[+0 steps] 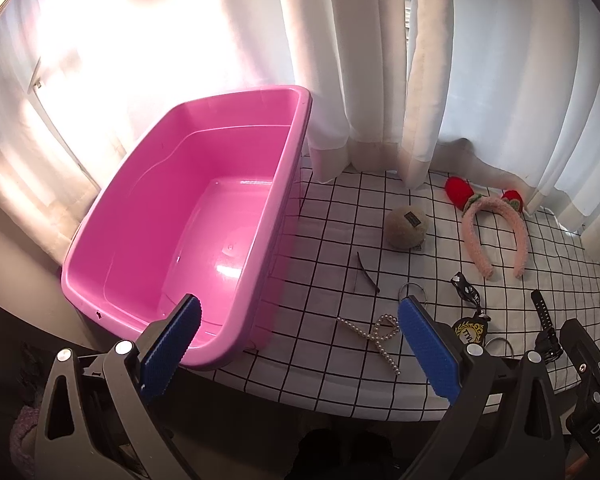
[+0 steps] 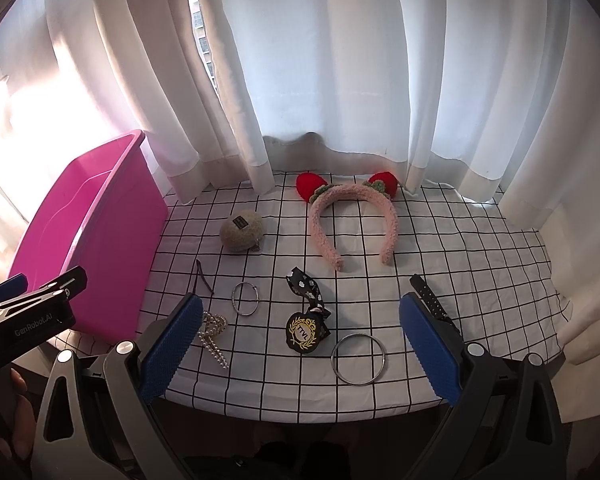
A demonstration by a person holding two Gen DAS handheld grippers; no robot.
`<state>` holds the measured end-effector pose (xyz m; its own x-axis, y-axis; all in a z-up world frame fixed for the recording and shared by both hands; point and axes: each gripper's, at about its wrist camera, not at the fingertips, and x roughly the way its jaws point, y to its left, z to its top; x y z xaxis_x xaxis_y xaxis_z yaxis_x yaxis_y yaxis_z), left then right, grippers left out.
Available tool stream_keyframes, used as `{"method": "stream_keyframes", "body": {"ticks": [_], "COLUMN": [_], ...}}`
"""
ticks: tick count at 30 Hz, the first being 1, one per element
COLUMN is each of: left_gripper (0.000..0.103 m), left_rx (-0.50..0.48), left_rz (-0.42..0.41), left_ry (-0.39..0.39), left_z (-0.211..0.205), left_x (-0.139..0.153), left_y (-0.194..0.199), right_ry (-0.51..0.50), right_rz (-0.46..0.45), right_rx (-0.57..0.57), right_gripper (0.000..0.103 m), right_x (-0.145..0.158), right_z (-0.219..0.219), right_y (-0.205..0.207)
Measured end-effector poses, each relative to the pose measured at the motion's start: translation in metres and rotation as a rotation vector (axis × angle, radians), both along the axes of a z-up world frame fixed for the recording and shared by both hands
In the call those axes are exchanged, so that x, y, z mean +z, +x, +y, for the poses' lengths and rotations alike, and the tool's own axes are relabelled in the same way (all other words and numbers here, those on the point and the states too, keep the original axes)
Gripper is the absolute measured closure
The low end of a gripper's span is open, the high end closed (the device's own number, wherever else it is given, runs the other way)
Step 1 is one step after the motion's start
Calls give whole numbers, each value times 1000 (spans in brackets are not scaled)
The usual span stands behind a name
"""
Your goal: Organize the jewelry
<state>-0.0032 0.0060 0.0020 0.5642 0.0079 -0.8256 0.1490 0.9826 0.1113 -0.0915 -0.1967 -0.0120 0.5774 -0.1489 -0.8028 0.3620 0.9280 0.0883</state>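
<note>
A pink plastic tub (image 1: 204,216) stands empty at the table's left, also in the right wrist view (image 2: 88,248). On the checked cloth lie a pink fluffy headband with red ears (image 2: 352,216), a beige pompom (image 2: 241,231), a dark hair clip (image 2: 204,276), a pearl clip (image 2: 214,334), a thin bangle (image 2: 245,298), a larger metal ring (image 2: 359,358), a black patterned bow with a gold badge (image 2: 306,316) and a black watch strap (image 2: 430,300). My left gripper (image 1: 300,348) is open over the tub's near corner and the pearl clip (image 1: 380,336). My right gripper (image 2: 300,350) is open above the near edge.
White curtains (image 2: 320,80) hang close behind the table and touch the cloth. The table's front edge (image 2: 300,412) curves just ahead of both grippers. The left gripper's body (image 2: 28,316) shows at the left of the right wrist view.
</note>
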Motion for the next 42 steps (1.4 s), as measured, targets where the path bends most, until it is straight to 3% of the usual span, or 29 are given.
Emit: {"method": "stream_keyframes", "body": {"ticks": [42], "left_gripper": [6], "left_rx": [-4], "left_rz": [-7], "left_ry": [10], "left_z": [-1], "left_x": [3], "left_y": [1], "right_ry": [-2], "right_rz": [2], "right_rx": [17], "right_gripper": [9], "right_x": [2], "right_z": [-1], "right_y": [2]}}
